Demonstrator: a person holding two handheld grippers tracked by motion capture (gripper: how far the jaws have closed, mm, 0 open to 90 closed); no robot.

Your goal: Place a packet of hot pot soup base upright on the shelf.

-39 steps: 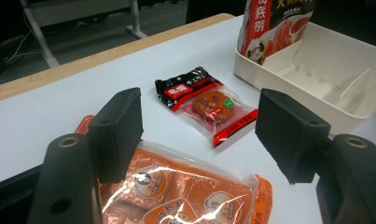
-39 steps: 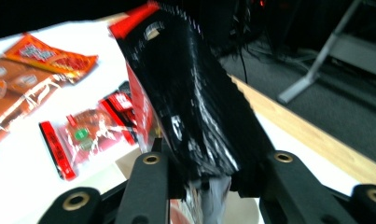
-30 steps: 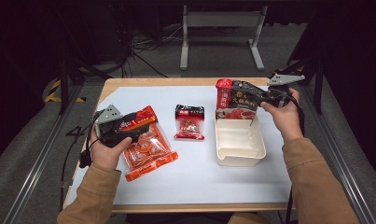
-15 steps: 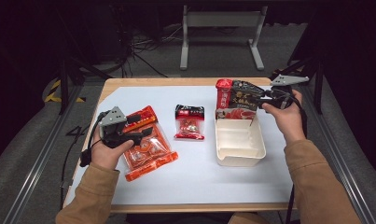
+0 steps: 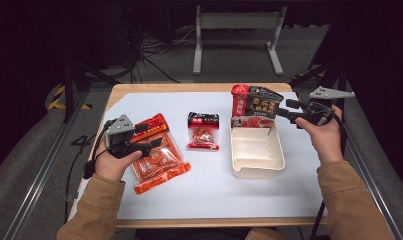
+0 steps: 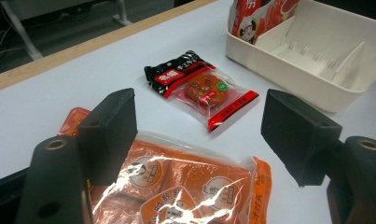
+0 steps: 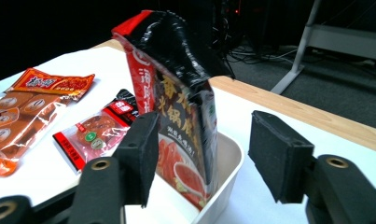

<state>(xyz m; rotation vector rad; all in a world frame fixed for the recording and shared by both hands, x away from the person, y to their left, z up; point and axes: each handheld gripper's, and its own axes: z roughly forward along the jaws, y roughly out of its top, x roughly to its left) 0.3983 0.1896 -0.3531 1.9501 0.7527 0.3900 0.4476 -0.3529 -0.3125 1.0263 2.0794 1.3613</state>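
Now the right hand-held gripper [image 5: 285, 111] has just been opening its jaws and has let go of the tall black-and-red bag [image 5: 255, 106], which stands in the far end of the white tray [image 5: 256, 172] near the counter's [image 5: 219, 190] far right corner. The left hand-held gripper [image 5: 156, 143] is open too, with the big orange pack [image 6: 190, 186] lying under its jaws by the left edge. To do it well, it should go low, pinch the pack's edge tight, and lift it slowly toward the tray.

room: dark | floor [image 5: 154, 70]: grey, cables [image 5: 154, 47] | metal stand [image 5: 237, 30] behind table [image 5: 189, 88]
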